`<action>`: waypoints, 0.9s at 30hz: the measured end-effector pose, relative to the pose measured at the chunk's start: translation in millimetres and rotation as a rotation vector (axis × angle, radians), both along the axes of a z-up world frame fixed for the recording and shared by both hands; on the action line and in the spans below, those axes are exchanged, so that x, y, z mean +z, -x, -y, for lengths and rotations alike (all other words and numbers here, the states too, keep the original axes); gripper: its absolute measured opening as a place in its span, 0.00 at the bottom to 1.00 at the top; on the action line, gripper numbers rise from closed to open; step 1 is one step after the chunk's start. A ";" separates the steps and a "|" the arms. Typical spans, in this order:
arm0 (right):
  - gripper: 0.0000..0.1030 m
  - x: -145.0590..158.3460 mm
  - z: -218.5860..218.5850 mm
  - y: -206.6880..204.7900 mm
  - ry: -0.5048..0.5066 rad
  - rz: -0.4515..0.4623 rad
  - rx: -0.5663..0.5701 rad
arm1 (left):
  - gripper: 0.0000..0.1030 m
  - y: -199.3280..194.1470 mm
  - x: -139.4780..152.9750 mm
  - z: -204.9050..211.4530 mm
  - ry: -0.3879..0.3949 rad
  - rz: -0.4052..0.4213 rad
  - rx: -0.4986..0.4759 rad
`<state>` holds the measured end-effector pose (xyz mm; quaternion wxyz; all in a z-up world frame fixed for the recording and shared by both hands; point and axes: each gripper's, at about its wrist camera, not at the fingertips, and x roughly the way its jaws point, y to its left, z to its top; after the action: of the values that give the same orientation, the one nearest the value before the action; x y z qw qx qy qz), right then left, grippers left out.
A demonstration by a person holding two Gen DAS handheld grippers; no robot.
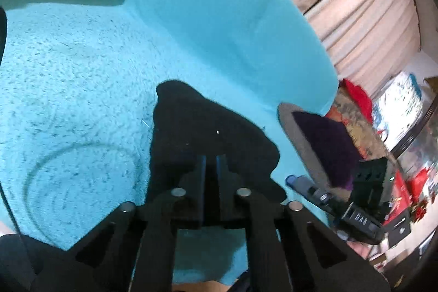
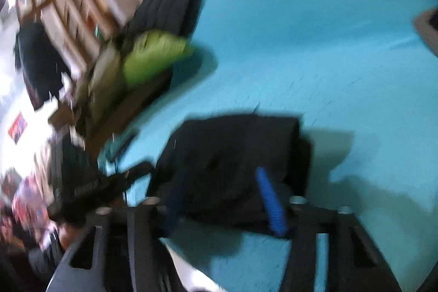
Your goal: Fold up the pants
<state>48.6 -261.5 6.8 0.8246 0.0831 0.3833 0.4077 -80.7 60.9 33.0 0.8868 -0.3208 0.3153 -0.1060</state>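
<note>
Black pants (image 2: 232, 155) blurred, fingers (image 2: 269, 199) smeared

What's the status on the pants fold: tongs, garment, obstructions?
Left tongs shut on black pants. Right tongs part open, pants between the fingers, grip unclear through blur. Pants bunched on turquoise bedspread. Green pillow off to the side, not blocking.
</note>
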 end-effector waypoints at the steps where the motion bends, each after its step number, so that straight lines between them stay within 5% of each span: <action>1: 0.30 -5.7 -7.9 -2.2 0.064 -0.027 -0.004 | 0.01 -5.2 -5.1 5.5 -0.014 -0.026 -0.010; 3: 0.03 -24.3 -16.7 -13.7 0.216 -0.113 -0.060 | 0.00 -20.1 -20.3 17.8 -0.053 -0.109 -0.047; 4: 0.00 -29.8 -13.2 -18.9 0.219 -0.144 -0.083 | 0.01 -22.0 -23.5 20.1 -0.064 -0.109 -0.049; 10: 0.00 -29.7 -11.4 -23.3 0.217 -0.156 -0.066 | 0.00 -24.4 -18.7 20.8 -0.067 -0.098 -0.057; 13: 0.01 -19.4 4.3 -27.6 0.118 -0.144 -0.084 | 0.01 -31.2 1.7 12.3 -0.090 -0.032 -0.049; 14: 0.08 -15.4 9.3 -29.4 0.099 -0.118 -0.110 | 0.01 -36.9 8.8 8.1 -0.096 -0.010 -0.041; 18: 0.08 3.8 8.0 -44.0 0.041 -0.006 -0.204 | 0.01 -76.6 25.7 -7.3 -0.112 0.025 -0.018; 21: 0.08 5.9 -7.8 -57.0 0.037 0.020 -0.226 | 0.01 -97.4 10.7 -10.7 -0.152 -0.023 -0.014; 24: 0.03 -31.0 -30.6 -77.5 0.201 -0.086 -0.252 | 0.01 -111.0 -29.0 -9.4 -0.131 -0.149 -0.014; 27: 0.00 -42.8 -29.7 -77.2 0.200 -0.068 -0.286 | 0.01 -112.7 -32.7 -9.7 -0.116 -0.147 -0.012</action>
<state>125.8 -231.9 -36.0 0.8650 0.0682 0.4338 0.2429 32.0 70.6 0.3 0.8777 -0.2738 0.3873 -0.0688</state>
